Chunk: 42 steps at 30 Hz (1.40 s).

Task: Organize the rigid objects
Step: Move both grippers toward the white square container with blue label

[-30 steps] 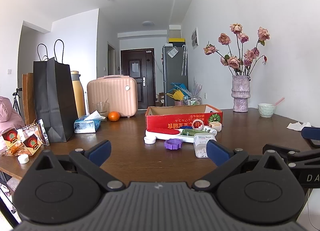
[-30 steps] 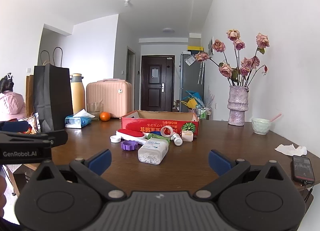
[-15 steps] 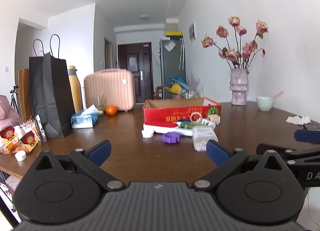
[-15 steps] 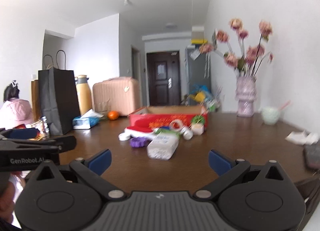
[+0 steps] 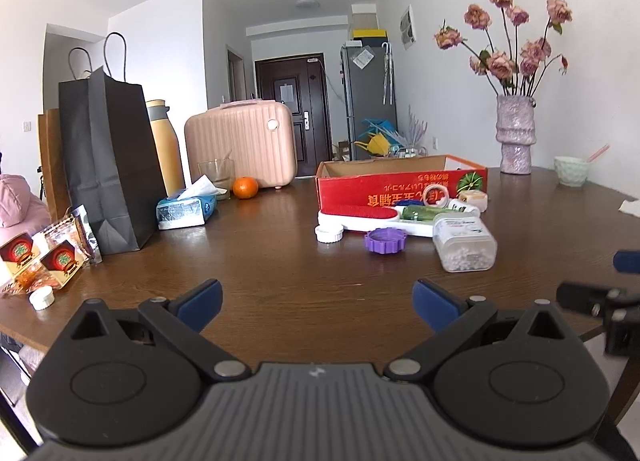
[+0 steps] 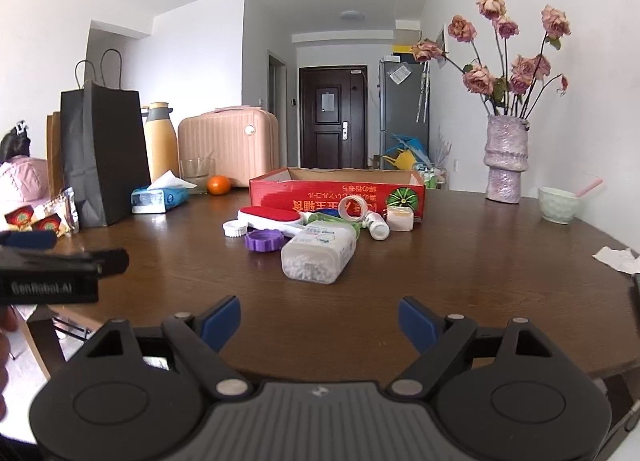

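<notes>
Right gripper (image 6: 320, 321), lower centre of my right view: jaws apart, just been closing a little, nothing between them, touching nothing. Left gripper (image 5: 316, 303), lower centre of my left view: jaws apart, empty, clear of the table (image 5: 280, 261).

Task items, centre of both frames, clustered just in front of the box (image 6: 336, 191):
- One clear tub (image 6: 318, 251) of white beads, lying on its side, nearest me.
- One purple cap (image 6: 264, 241), just left of the tub.
- One white cap (image 6: 235, 228), left of the purple one.
- One red-and-white brush (image 6: 272, 218), lying flat.
- One tape ring (image 6: 352, 208), leaning on the box.
- One small white bottle (image 6: 378, 227), lying down.
- One square cream tub (image 6: 399, 218), upright.

Box: one, red card, open top; I cannot see inside it.
</notes>
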Each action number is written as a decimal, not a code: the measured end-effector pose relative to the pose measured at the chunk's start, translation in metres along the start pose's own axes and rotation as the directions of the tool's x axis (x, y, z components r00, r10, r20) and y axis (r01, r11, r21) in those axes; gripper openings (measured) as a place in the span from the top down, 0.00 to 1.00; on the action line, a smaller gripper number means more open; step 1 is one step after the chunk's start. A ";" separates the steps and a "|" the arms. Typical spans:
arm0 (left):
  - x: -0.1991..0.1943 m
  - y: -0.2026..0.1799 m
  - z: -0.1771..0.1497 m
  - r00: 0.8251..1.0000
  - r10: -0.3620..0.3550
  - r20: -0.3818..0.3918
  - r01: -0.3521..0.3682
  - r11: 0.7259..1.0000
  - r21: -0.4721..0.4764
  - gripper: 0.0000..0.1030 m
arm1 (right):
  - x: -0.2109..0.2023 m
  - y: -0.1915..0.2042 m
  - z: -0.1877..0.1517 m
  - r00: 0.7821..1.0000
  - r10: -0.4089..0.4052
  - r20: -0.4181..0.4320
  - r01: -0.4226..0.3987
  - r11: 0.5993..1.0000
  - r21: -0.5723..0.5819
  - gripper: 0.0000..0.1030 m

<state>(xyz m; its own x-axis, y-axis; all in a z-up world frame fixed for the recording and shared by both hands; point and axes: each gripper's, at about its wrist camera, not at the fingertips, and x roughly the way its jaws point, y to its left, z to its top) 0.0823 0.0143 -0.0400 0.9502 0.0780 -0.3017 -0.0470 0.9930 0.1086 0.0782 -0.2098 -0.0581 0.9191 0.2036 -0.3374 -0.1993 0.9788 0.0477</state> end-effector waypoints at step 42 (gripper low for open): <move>0.180 -0.053 0.053 0.850 -0.476 -0.226 0.453 0.879 -0.149 0.18 | 0.139 -0.083 0.052 0.971 0.160 -0.178 -0.142 0.984 0.110 0.37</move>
<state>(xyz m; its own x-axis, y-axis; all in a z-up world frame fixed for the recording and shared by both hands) 0.2720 -0.0291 -0.0495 0.7604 -0.3863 -0.5220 0.3429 0.9215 -0.1824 0.2403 -0.2614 -0.0603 0.8003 0.3498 -0.4869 -0.2889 0.9366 0.1981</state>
